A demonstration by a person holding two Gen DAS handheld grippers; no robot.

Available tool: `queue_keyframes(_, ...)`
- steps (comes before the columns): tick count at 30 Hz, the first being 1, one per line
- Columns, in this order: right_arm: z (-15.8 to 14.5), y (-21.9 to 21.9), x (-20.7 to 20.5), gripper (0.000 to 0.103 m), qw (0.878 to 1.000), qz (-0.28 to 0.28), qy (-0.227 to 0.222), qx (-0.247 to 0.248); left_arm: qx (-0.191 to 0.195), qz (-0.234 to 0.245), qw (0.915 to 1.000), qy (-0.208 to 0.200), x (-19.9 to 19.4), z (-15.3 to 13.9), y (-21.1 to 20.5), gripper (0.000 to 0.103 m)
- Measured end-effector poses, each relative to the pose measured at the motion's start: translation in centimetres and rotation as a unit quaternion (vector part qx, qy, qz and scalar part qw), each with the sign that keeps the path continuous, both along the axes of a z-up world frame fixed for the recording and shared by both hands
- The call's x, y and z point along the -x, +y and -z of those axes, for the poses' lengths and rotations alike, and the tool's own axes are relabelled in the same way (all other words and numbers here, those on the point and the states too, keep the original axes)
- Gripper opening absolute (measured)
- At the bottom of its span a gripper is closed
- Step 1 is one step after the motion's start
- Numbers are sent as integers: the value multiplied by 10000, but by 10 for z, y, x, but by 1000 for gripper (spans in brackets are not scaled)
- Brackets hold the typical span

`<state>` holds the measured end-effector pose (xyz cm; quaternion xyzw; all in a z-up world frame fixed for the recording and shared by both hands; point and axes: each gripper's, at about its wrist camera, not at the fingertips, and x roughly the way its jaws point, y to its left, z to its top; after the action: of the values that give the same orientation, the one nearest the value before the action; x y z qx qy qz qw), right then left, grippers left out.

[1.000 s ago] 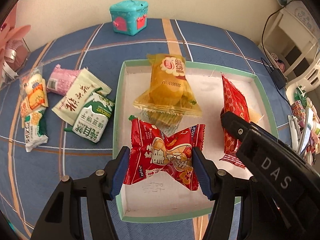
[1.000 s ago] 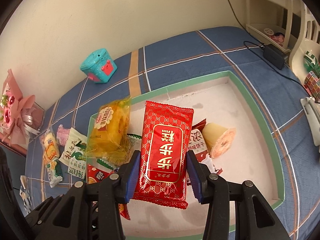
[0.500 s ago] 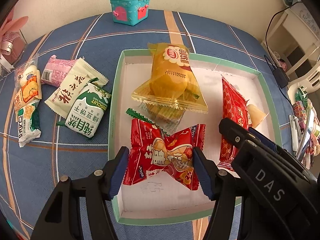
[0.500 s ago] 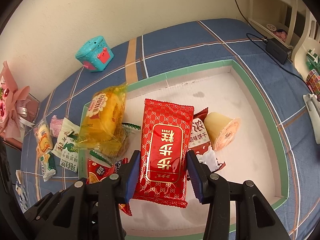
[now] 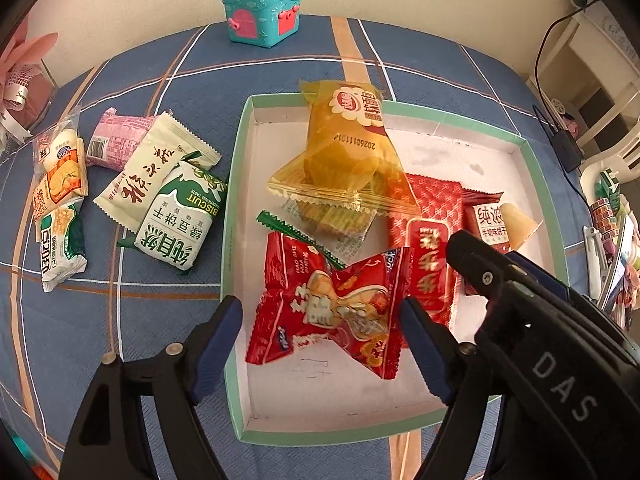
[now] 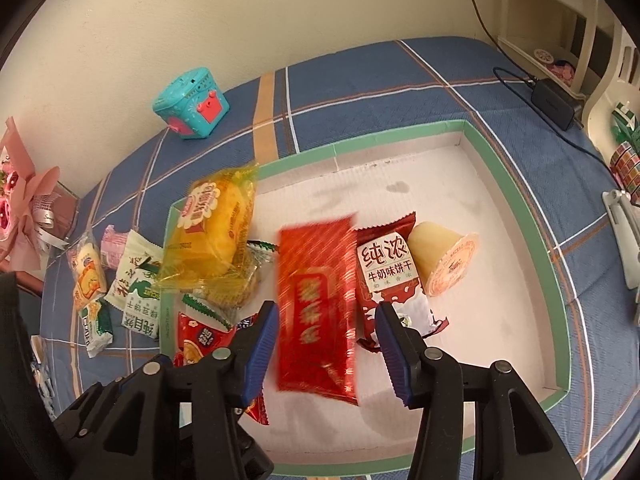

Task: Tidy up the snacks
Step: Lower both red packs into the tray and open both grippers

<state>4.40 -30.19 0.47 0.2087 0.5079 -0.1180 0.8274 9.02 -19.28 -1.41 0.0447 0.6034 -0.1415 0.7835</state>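
Observation:
A green-rimmed white tray [image 5: 236, 184] [image 6: 520, 208] holds a yellow cake packet [image 5: 344, 148] [image 6: 216, 228], a red milk-biscuit packet [image 6: 386, 268] and a jelly cup [image 6: 444, 256]. My left gripper [image 5: 320, 340] is open around a red candy-shaped packet [image 5: 332, 312] that lies in the tray's near left part. My right gripper [image 6: 326, 344] is open; a flat red packet [image 6: 316, 304] [image 5: 428, 248], motion-blurred, lies between its jaws in the tray. The right gripper shows in the left wrist view [image 5: 520, 304] at the right.
Several loose snack packets [image 5: 168, 200] [image 6: 136, 292] lie on the blue plaid cloth left of the tray. A teal toy box [image 5: 262, 10] [image 6: 192, 108] stands at the back. A charger with its cable [image 6: 554, 100] and shelves are at the right.
Both grippers have opened. The red candy-shaped packet and the flat red packet have dropped from the jaws into the tray; the flat one is still blurred.

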Motion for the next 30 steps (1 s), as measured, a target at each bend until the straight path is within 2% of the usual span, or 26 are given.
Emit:
queue_keyframes(7, -18, 2, 5, 56, 9998, -5, -175, 107, 109, 61, 9998, -172, 4, -18, 0, 83)
queue_keyframes(15, -36, -1, 12, 56, 9990, 77, -399, 169, 162, -1, 9994, -320, 5, -32, 5, 93)
queue_keyframes(22, -38, -8, 16, 56, 9989, 218, -405, 112, 137, -266, 9993, -243, 1, -35, 23, 93)
queue_keyframes(30, -33, -10, 16, 56, 9991, 243, -333, 55, 456, -797, 9955, -225, -7, -45, 62, 93)
